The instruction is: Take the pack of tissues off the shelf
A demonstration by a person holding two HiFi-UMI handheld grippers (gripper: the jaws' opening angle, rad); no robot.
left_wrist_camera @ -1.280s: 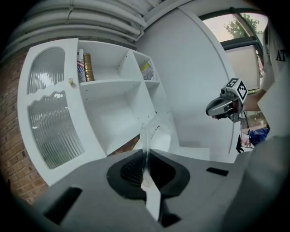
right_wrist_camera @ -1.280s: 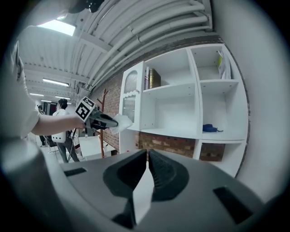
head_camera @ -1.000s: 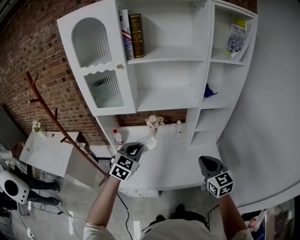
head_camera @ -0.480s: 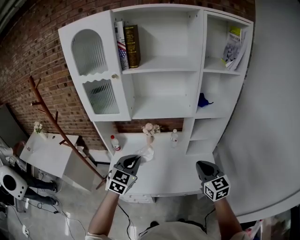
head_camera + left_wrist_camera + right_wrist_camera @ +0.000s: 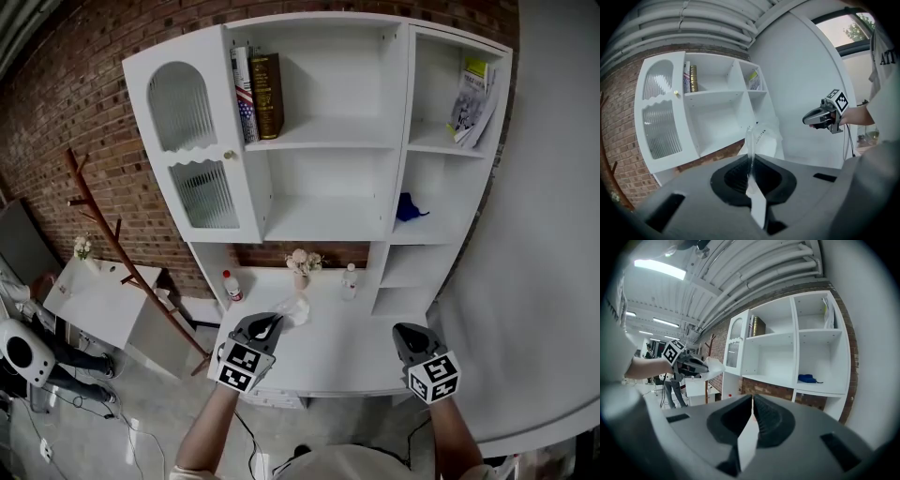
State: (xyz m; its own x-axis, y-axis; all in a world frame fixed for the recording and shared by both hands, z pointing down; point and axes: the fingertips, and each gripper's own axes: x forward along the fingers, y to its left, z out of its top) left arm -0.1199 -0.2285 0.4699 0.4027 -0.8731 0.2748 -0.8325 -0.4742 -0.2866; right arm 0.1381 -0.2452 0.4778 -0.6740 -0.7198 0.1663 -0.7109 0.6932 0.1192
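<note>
Left gripper view: my left gripper (image 5: 751,161) has its jaws clamped on only the thin edge of the clear-wrapped white tissue pack (image 5: 765,139), so I judge it could slip out. The right gripper (image 5: 753,403) has its jaws together on nothing.

The white shelf unit (image 5: 328,145) holds upright books (image 5: 259,84), leaning magazines (image 5: 471,89) and a blue item (image 5: 407,207) on separate shelves.

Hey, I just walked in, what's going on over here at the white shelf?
A person faces the white shelf unit with a hand-held gripper in each hand. The left gripper is shut on the pack of tissues, pinching its clear wrapper by an edge and holding it in the air in front of the unit, so the pack is off the shelf. The right gripper is shut on nothing and is apart from the pack.
</note>
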